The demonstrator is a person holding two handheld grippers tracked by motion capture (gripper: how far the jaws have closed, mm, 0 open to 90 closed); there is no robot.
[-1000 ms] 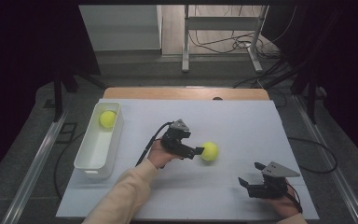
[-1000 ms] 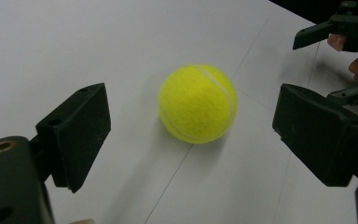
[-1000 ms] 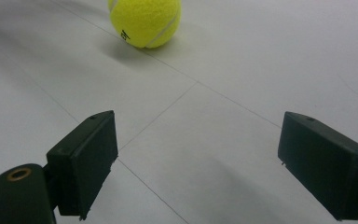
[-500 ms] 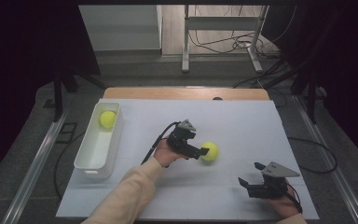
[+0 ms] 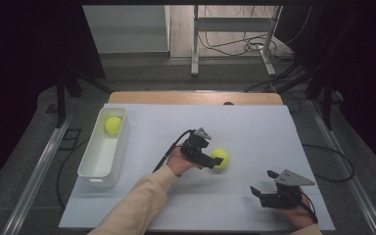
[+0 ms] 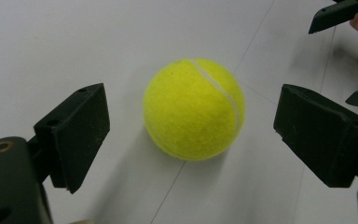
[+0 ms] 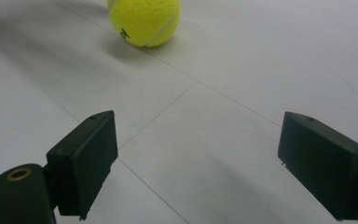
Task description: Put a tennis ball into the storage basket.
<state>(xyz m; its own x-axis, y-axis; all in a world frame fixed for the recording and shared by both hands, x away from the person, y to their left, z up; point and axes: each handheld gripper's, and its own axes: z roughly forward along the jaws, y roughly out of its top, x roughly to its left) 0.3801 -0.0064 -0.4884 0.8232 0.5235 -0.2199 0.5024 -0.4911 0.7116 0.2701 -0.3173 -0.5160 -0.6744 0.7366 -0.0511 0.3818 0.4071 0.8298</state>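
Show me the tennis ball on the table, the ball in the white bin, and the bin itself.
tennis ball on the table (image 6: pixel 193 109), left gripper view, middle of its felt
ball in the bin (image 5: pixel 112 125), high view, its top
white bin (image 5: pixel 89 169), high view, near rim

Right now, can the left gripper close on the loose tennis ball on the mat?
Probably yes. The left gripper has its jaws open on either side of the tennis ball, gaps on both sides, nothing between.

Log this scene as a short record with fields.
surface: white table
ball on table: tennis ball, between the fingers of the left gripper, not yet pressed
left gripper state: open, just been widening
right gripper: open, nothing between its fingers
bin: white, at table's left, holds a second ball
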